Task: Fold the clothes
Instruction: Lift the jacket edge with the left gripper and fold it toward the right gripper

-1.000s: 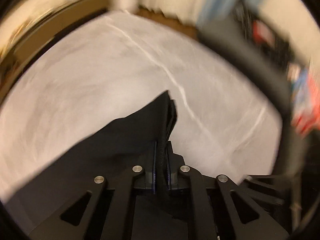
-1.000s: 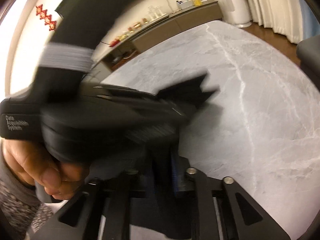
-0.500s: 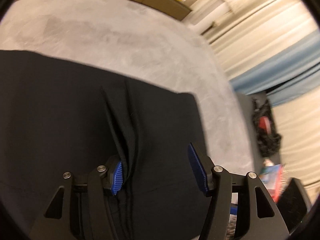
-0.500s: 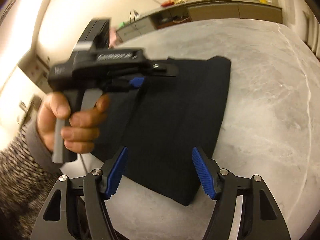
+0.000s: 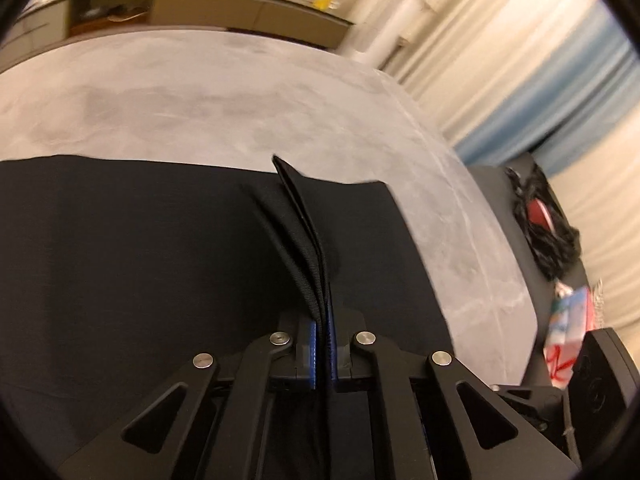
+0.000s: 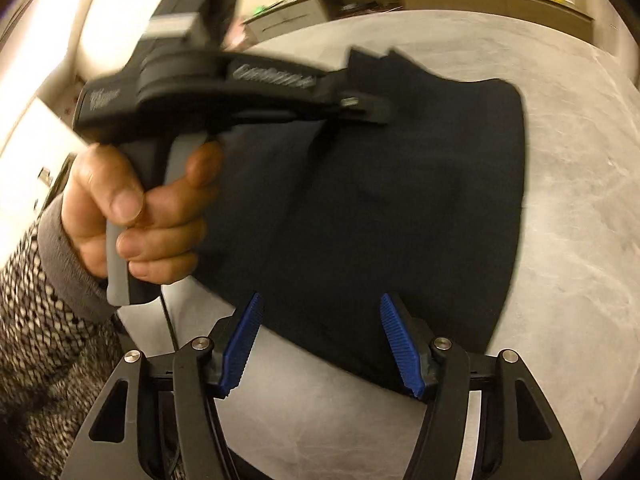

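Note:
A black garment lies folded flat on the grey marble table. My left gripper is shut on a raised fold of the black garment, which stands up as a ridge between the blue pads. In the right wrist view the garment lies spread on the table. My right gripper is open and empty, its blue pads just above the garment's near edge. The left gripper's body, held in a hand, hovers over the garment's far left part.
A low cabinet with small items runs along the far wall. Curtains hang at the right. A dark chair with a black bag and a red-and-white package stand beyond the table's right edge.
My left gripper was open over the garment half a second ago and has now shut on a fold of it. My right gripper opened earlier and stays open, now closer to the garment.

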`<state>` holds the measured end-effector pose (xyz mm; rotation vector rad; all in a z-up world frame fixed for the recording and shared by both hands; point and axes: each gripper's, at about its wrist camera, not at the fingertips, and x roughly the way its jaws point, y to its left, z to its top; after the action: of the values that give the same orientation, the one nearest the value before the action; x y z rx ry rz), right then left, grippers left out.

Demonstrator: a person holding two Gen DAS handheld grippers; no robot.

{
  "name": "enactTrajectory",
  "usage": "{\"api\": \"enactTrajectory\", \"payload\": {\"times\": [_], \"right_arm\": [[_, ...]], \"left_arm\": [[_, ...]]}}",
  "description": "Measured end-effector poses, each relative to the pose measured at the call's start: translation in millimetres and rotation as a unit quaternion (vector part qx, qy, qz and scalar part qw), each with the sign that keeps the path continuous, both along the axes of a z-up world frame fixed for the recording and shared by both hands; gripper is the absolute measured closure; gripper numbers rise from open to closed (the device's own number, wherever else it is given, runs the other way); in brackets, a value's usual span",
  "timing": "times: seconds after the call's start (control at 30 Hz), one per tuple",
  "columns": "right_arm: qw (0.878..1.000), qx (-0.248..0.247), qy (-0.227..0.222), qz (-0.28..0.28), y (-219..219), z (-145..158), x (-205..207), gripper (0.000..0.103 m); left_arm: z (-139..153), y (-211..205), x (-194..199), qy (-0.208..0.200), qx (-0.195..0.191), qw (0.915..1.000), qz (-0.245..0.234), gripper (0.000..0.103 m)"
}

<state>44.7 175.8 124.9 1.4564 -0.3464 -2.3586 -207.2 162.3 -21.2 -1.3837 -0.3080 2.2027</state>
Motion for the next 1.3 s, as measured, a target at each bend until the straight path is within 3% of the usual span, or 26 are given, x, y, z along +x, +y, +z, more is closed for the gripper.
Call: {"api": "enactTrajectory", "payload": {"times": [0.1, 0.2, 0.23, 0.27, 0.4, 0.43, 0.53, 0.6, 0.7, 0.77, 0.83, 0.87, 0.97, 1.07, 1.1, 1.13, 1.17, 1.2, 1.3], "right_arm": [[1.000, -0.013, -0.006, -0.022, 8.2, -0.6, -3.6, 0.039], [0.999, -0.013, -0.012, -0.030, 9.5, -1.9, -5.1, 0.040], [0.999, -0.014, -0.011, -0.034, 9.8, -0.7, -5.0, 0.040], [0.999, -0.017, -0.008, -0.042, 12.7, 1.3, -4.9, 0.042], [0.995, -0.048, 0.007, -0.087, 32.1, 7.0, -6.0, 0.042], [0.995, -0.037, -0.002, -0.094, 31.9, 3.4, -10.1, 0.042], [0.995, -0.015, -0.012, -0.100, 28.0, -2.7, -24.1, 0.043], [0.991, -0.017, -0.010, -0.132, 30.4, -4.1, -20.1, 0.043], [0.980, 0.021, -0.006, -0.198, 30.6, -7.0, -11.5, 0.041], [0.977, 0.040, -0.004, -0.211, 24.7, -8.3, -11.0, 0.041], [0.977, 0.050, 0.000, -0.206, 15.7, -6.9, -14.9, 0.046], [0.978, 0.046, 0.004, -0.205, 13.9, -5.0, -15.2, 0.063], [0.979, 0.019, 0.024, -0.204, 11.4, 4.5, -17.9, 0.067], [0.979, 0.001, 0.032, -0.201, 8.2, 8.4, -23.0, 0.067], [0.979, -0.004, 0.034, -0.200, 8.1, 8.3, -24.3, 0.067], [0.979, -0.008, 0.036, -0.199, 8.2, 7.9, -25.6, 0.067], [0.980, -0.014, 0.037, -0.197, 8.5, 7.4, -27.2, 0.067], [0.980, -0.023, 0.038, -0.196, 9.3, 7.1, -29.0, 0.067], [0.979, -0.059, 0.050, -0.191, 12.5, 10.3, -31.5, 0.066]], "left_arm": [[-7.4, -16.8, -4.5, -0.028, -0.021, 0.9993, 0.014, 0.097], [-4.3, -16.0, 1.4, -0.027, -0.045, 0.9986, 0.011, 0.088], [-0.1, -17.0, 4.7, -0.022, -0.056, 0.9981, 0.015, 0.075], [4.2, -18.1, 8.0, -0.017, -0.068, 0.9974, 0.019, 0.071], [19.2, -20.8, 34.5, 0.003, -0.066, 0.9978, 0.003, 0.071], [10.1, -14.0, 36.2, -0.008, -0.090, 0.9958, -0.014, 0.071], [14.6, -9.0, 43.9, 0.015, -0.120, 0.9925, -0.019, 0.068], [27.0, -15.7, 41.7, 0.006, -0.109, 0.9940, 0.001, 0.071], [58.6, -11.8, 43.6, 0.031, -0.107, 0.9937, -0.001, 0.069], [81.3, 3.3, 44.9, 0.038, -0.103, 0.9939, -0.017, 0.048], [88.7, 27.2, 42.2, 0.038, -0.105, 0.9928, -0.046, 0.038], [90.4, 45.5, 39.0, 0.030, -0.112, 0.9908, -0.069, 0.037], [75.3, 102.6, 29.3, 0.006, -0.161, 0.9761, -0.145, 0.037], [40.8, 135.8, 24.1, -0.029, -0.223, 0.9594, -0.171, 0.038], [33.0, 141.6, 24.7, -0.025, -0.240, 0.9545, -0.175, 0.045], [35.4, 142.1, 29.4, 0.004, -0.249, 0.9527, -0.174, 0.066], [41.2, 137.8, 32.3, 0.012, -0.240, 0.9552, -0.173, 0.087], [47.0, 133.5, 35.2, 0.019, -0.229, 0.9578, -0.172, 0.089], [86.8, 77.1, 46.7, 0.049, -0.160, 0.9763, -0.137, 0.091]]}}
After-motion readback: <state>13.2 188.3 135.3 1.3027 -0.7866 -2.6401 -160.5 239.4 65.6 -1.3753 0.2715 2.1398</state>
